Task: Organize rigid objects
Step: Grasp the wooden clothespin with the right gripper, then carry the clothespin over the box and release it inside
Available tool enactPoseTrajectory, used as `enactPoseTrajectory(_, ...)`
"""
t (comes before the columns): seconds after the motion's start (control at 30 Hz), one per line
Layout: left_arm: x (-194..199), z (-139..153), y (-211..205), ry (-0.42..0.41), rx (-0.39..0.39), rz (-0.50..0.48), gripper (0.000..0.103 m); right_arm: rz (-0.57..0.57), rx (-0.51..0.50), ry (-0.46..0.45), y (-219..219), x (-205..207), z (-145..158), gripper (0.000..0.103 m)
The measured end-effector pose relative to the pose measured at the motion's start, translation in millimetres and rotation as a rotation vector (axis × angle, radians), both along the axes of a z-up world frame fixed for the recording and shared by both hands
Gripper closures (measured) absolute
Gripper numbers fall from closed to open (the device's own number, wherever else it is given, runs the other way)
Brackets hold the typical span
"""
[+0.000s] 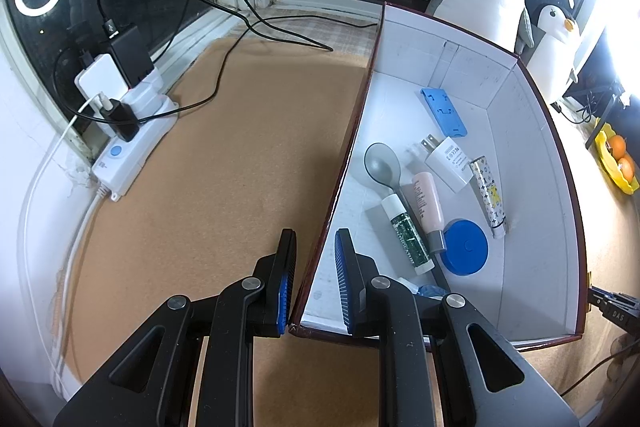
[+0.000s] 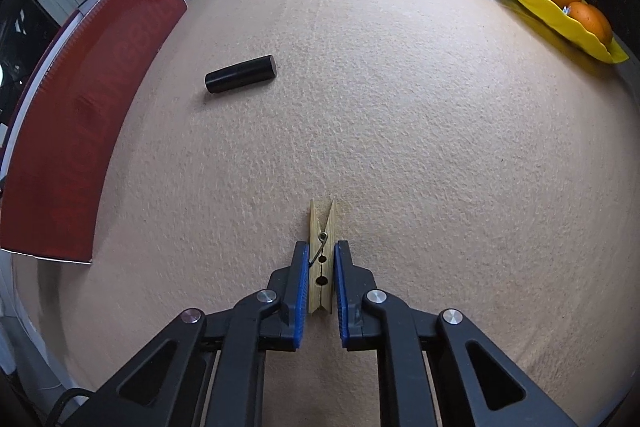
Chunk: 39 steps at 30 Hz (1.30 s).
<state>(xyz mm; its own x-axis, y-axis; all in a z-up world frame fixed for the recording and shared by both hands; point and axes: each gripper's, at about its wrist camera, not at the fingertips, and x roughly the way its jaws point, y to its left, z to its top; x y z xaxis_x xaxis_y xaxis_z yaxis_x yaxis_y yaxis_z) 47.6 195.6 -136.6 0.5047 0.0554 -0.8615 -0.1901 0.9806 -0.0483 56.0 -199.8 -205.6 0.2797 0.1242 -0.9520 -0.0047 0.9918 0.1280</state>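
Left claw (image 1: 314,281) spread astride the box (image 1: 532,163) wall, right claw (image 2: 321,287) flanking a wooden clothespin (image 2: 321,259) on the table (image 2: 400,147), grip uncertain, black cylinder (image 2: 241,74) nearby.

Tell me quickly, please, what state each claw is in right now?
Left claw: open, straddling the box wall, gripping nothing.
Right claw: around the wooden clothespin; whether it is clamped cannot be told.
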Motion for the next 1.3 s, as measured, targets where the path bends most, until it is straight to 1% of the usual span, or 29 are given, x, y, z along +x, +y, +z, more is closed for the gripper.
enactPoseTrajectory(0.23,0,0,0,-0.002,0.005,-0.001,0.085,0.041,0.013,-0.065,10,-4,26,0.092)
enactPoseTrajectory(0.43,1,-1,-1,0.001,0.013,-0.004,0.085,0.107,0.029,-0.14,35,0,59,0.092)
enactPoseTrajectory(0.67,4,-3,-1,0.008,0.019,-0.004,0.085,0.194,0.052,-0.201,71,20,89,0.092)
enactPoseTrajectory(0.93,8,-6,-1,0.015,0.027,-0.005,0.085,0.293,0.082,-0.23,110,32,108,0.092)
enactPoseTrajectory(1.1,9,-8,0,0.012,0.045,0.002,0.091,0.358,0.102,-0.234,138,39,114,0.092)
enactPoseTrajectory(1.3,11,-9,-1,0.012,0.052,0.002,0.092,0.45,0.115,-0.238,174,42,119,0.092)
